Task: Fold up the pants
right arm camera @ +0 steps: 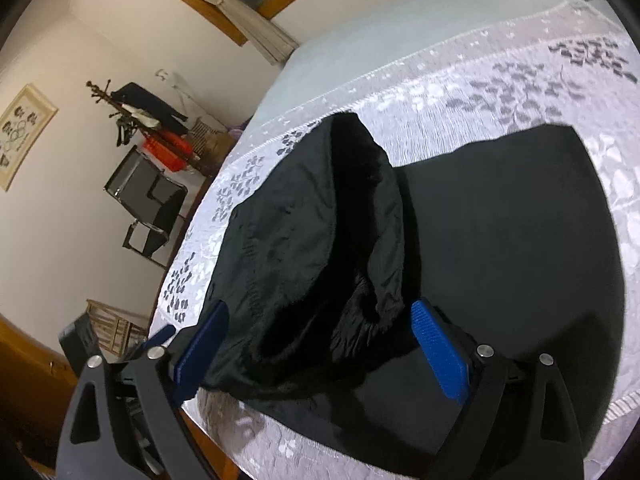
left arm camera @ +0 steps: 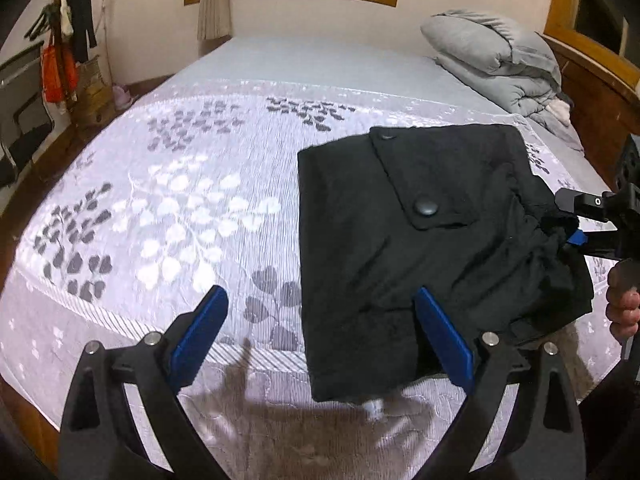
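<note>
Black pants (left arm camera: 400,216) lie folded into a thick rectangle on the patterned bedspread (left arm camera: 168,208), a buttoned pocket flap facing up. My left gripper (left arm camera: 320,320) hovers open over their near left corner; its right pad (left arm camera: 444,340) overlaps the cloth without pinching it. At the pants' right edge is my right gripper (left arm camera: 562,220), held by a hand (left arm camera: 622,312). In the right wrist view the pants (right arm camera: 500,240) show a gaping waistband, and the right gripper (right arm camera: 320,336) stands open with bunched cloth between its pads, not pressed.
A folded grey quilt (left arm camera: 496,60) sits at the head of the bed by the wooden headboard (left arm camera: 592,80). A coat rack (right arm camera: 132,116) and a black chair (right arm camera: 148,204) stand by the wall beyond the bed's edge.
</note>
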Demonstrator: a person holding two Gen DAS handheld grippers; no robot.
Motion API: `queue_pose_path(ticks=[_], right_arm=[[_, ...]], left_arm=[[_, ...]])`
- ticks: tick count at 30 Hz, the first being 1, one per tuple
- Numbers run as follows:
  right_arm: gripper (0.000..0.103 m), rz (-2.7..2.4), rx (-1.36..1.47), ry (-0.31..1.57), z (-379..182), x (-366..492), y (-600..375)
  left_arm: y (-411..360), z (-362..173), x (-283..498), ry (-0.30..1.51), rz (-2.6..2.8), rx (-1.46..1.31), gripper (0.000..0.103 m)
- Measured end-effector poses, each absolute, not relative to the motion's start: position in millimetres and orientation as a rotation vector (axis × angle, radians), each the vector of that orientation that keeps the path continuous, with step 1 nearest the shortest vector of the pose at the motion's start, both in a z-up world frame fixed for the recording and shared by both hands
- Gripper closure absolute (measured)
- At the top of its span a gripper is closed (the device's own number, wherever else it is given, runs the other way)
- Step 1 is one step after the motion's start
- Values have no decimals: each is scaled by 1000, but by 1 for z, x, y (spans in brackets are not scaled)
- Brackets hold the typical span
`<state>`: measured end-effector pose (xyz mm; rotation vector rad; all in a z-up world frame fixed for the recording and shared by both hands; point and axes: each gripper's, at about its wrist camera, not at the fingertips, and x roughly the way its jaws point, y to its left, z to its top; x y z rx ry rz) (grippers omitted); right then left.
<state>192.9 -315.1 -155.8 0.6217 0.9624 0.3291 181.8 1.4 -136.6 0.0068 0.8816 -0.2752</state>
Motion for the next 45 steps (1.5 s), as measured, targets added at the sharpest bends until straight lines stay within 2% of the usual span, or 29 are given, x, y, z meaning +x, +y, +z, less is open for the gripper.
queue_pose_path(ticks=[2, 3, 4, 10, 14, 20, 36, 45], right_arm=[[13, 320, 616, 971, -159, 196, -314], [18, 315, 603, 972, -161, 197, -311], [35, 314, 589, 975, -162, 198, -309], [68, 317, 537, 933, -157, 196, -305], [78, 353, 550, 897, -146, 193, -307], [82, 408, 571, 844, -122, 188, -309], [83, 383, 563, 773, -70, 160, -366], [83, 287, 581, 780, -71, 146, -406]], left_arm=[[4, -141, 182, 888, -272, -26, 7], [6, -141, 183, 892, -271, -38, 7], [6, -143, 183, 896, -269, -46, 7], [17, -150, 183, 926, -251, -73, 6], [21, -155, 182, 953, -246, -122, 6], [24, -157, 184, 989, -241, -176, 6], [5, -140, 181, 963, -296, -186, 6], [-17, -139, 182, 973, -330, -158, 6]])
